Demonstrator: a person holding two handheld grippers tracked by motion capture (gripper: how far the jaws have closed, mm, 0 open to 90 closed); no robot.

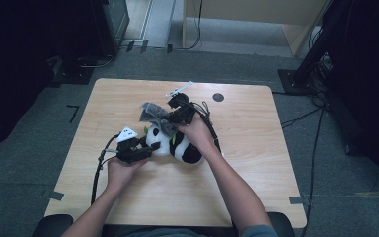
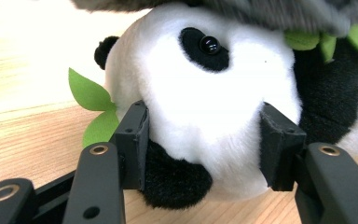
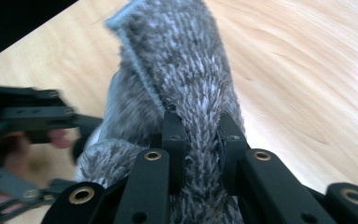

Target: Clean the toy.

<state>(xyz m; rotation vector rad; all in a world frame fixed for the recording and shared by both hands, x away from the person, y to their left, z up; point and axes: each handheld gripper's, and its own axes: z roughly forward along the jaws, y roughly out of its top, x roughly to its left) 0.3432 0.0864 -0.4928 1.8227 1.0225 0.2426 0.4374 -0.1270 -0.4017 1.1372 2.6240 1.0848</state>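
Observation:
A black-and-white panda plush (image 1: 177, 144) with green leaves (image 2: 89, 92) lies on its side in the middle of the wooden table (image 1: 246, 163). My left gripper (image 1: 152, 146) comes at it from the left. In the left gripper view its pads (image 2: 135, 135) press into both sides of the white head (image 2: 223, 88). A grey fuzzy knitted cloth (image 1: 153, 114) drapes over the panda's top. My right gripper (image 1: 171, 120) is shut on that cloth (image 3: 177, 60), and in the right gripper view (image 3: 200, 135) the fabric is pinched between the narrow jaws. The left gripper (image 3: 32, 116) appears blurred at that view's left.
A small black round mark (image 1: 218, 97) sits on the table near the far edge. Black cables (image 1: 97, 170) trail from both grippers across the table. Dark equipment stands and wires (image 1: 316, 69) surround the table on the grey floor.

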